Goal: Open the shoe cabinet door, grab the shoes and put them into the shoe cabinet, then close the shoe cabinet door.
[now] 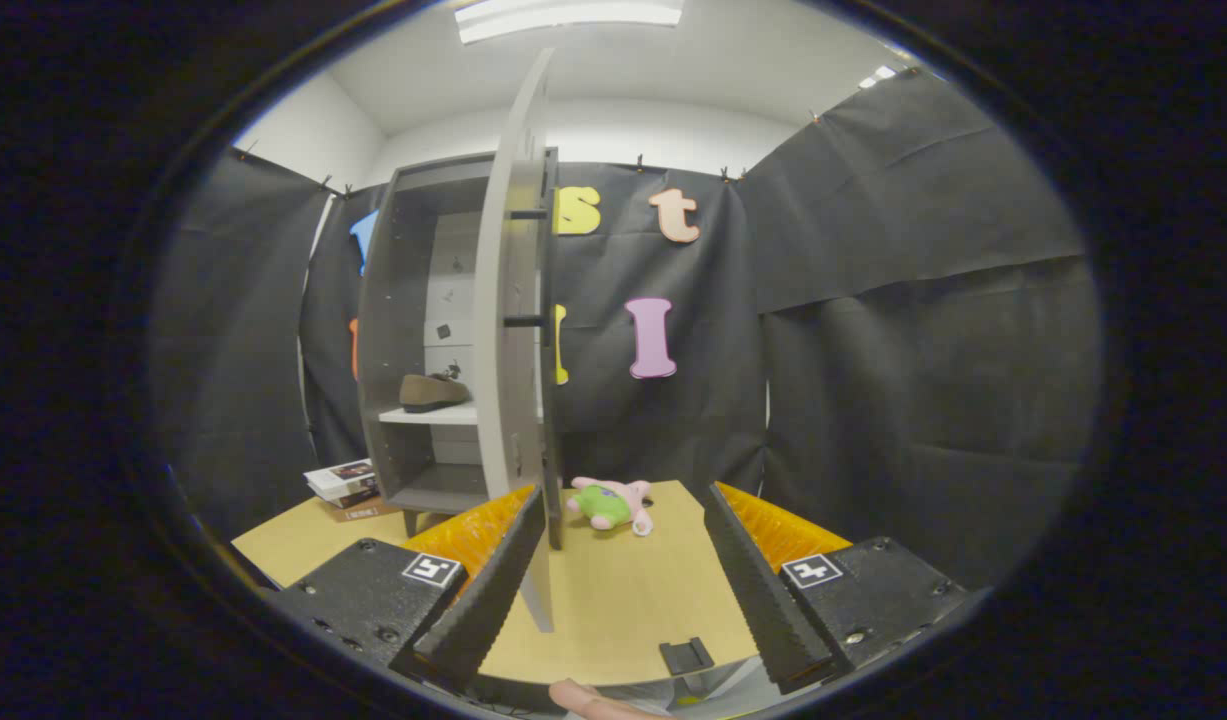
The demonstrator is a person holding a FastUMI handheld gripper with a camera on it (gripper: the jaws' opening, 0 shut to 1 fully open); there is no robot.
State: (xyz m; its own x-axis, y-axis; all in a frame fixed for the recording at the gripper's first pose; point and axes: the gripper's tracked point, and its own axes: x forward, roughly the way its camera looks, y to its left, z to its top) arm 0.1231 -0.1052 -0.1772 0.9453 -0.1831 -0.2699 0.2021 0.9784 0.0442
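The grey shoe cabinet [413, 330] stands at the back left of the wooden table [623, 610]. Its door [508, 330] is swung open, edge-on toward me, with its lower corner reaching down beside my left finger [483, 590]. A brown shoe [433, 392] lies on the cabinet's white middle shelf. My gripper [623, 560] is open, with nothing between the fingers; the door's edge is just inside the left finger, not clamped.
A pink and green plush toy [613, 503] lies on the table beyond the fingers, right of the door. A stack of books [343, 487] sits left of the cabinet. A small black clip [686, 656] is at the table's near edge, and a fingertip [593, 702] shows below it.
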